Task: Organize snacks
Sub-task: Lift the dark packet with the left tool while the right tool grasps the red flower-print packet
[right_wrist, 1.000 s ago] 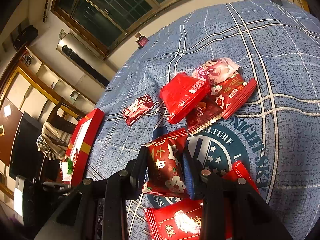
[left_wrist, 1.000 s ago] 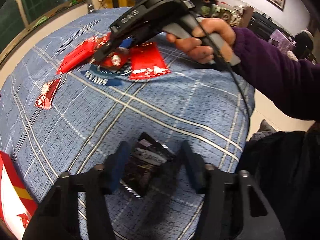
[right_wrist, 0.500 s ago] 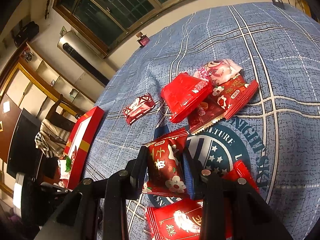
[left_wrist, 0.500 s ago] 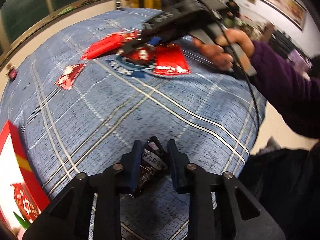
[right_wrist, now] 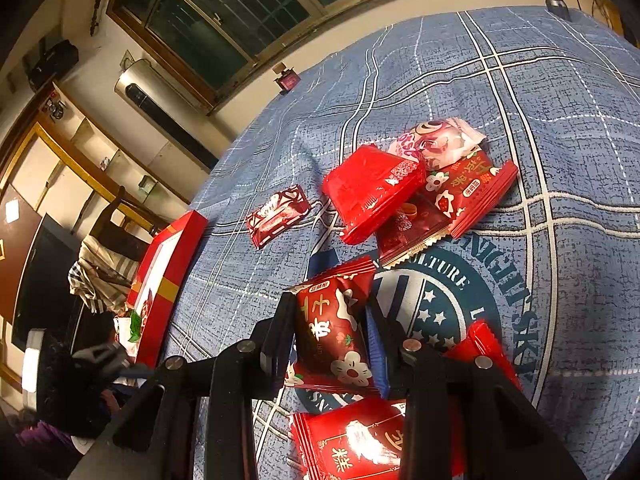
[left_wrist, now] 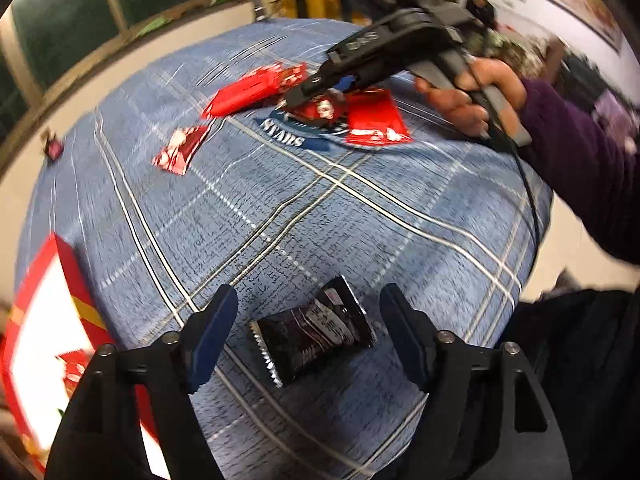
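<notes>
A black snack packet (left_wrist: 310,334) lies flat on the blue checked cloth (left_wrist: 360,220) between the fingers of my left gripper (left_wrist: 307,300). Its jaws are opening and neither pad touches the packet. My right gripper (right_wrist: 329,304) is shut on a dark red packet with white flowers (right_wrist: 332,332), resting on the cloth's round emblem. In the left wrist view the right gripper (left_wrist: 304,92), held by a hand (left_wrist: 468,92) in a purple sleeve, reaches into the red packets at the far side.
A pile of red packets (right_wrist: 372,196) lies beyond the right gripper, with a small red one (right_wrist: 276,216) to its left and a flat red one (right_wrist: 360,440) nearest. A red gift box (left_wrist: 44,320) sits at the left edge. The table's right edge drops to the floor.
The left jaws closed on the black packet, then spread wide and left it lying crosswise on the cloth. The left view swung slightly. The right gripper and its packet stayed put.
</notes>
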Motion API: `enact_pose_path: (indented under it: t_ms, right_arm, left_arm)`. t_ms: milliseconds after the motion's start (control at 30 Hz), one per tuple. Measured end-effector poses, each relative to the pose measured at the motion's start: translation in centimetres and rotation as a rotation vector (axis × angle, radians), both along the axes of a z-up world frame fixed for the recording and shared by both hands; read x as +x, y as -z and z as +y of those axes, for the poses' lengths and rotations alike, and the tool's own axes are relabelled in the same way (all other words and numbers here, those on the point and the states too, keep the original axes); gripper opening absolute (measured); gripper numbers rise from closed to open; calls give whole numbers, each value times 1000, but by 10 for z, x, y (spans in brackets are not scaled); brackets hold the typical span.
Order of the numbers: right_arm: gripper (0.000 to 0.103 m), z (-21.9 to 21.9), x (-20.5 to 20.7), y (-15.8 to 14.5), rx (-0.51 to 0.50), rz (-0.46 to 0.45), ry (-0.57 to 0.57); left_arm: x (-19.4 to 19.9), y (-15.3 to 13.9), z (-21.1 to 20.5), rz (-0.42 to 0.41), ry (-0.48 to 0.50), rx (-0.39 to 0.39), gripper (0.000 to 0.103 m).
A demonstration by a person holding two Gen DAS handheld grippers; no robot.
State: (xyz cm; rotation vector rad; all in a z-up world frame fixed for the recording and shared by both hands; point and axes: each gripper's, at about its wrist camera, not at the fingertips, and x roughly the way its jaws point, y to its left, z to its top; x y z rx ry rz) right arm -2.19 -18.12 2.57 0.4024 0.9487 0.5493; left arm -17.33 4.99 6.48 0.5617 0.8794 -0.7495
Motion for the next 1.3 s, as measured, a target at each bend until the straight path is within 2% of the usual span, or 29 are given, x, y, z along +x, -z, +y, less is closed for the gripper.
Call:
enact_pose_path:
  t_ms: [167,300,367,400,433,467,500,567,633,700,767,833,900,933,967,1033,1167,1300]
  right_arm:
    - [34,1,0,0,-3,0,-4]
    - [34,1,1,0,-4,0,-4]
    - [34,1,0,0,-4,0,-3]
    - [34,1,0,0,-5,-1,-1]
    - [34,1,0,0,-5,-1,-1]
    - [34,0,0,0,-4,-1,0]
    - [34,0,0,-1,-4,-2,2]
    - [34,-1,0,-1,-7,-5,9]
    - [35,-2,1,-1,-9,-7,15]
    - [35,-3,1,-1,-12,-10,19]
    - [35,-4,1,-1,-14,-11,22]
    - [35,-4,0,-1,-15,-12,24]
    - [35,-4,0,-1,-16,-12,23]
    - [35,-4,0,-1,-16,-12,20]
    - [35,-3,0,-2,-17,-13,17]
    - [35,-1,0,-2,-21,-15,12]
    - [36,1,1,0,-29,-9,8]
    - [37,2,2,2,-27,6,2]
  left_arm:
    - [-10,6,-1,-33,86,111,75]
    - [-8,7,-1,3,131,97,71]
    - [-4,6,-2,18,123,82,58]
    - [0,6,-3,34,111,70,54]
    - [4,6,-4,44,97,59,48]
    - [8,7,-5,53,82,55,36]
    - [14,12,-7,61,55,73,31]
    - [24,17,-8,68,-1,74,31]
    - [39,17,-4,96,-103,33,31]
    - [61,17,4,160,-237,-42,31]
    - [76,16,14,174,-372,-91,31]
    - [79,11,22,169,-433,-114,31]
    - [72,1,28,142,-432,-116,31]
    - [66,-5,29,135,-415,-101,39]
    - [60,-10,30,119,-395,-75,51]
    - [50,-15,29,83,-359,-46,63]
    - [45,-5,19,67,-306,16,63]
    - [47,12,11,106,-310,32,63]
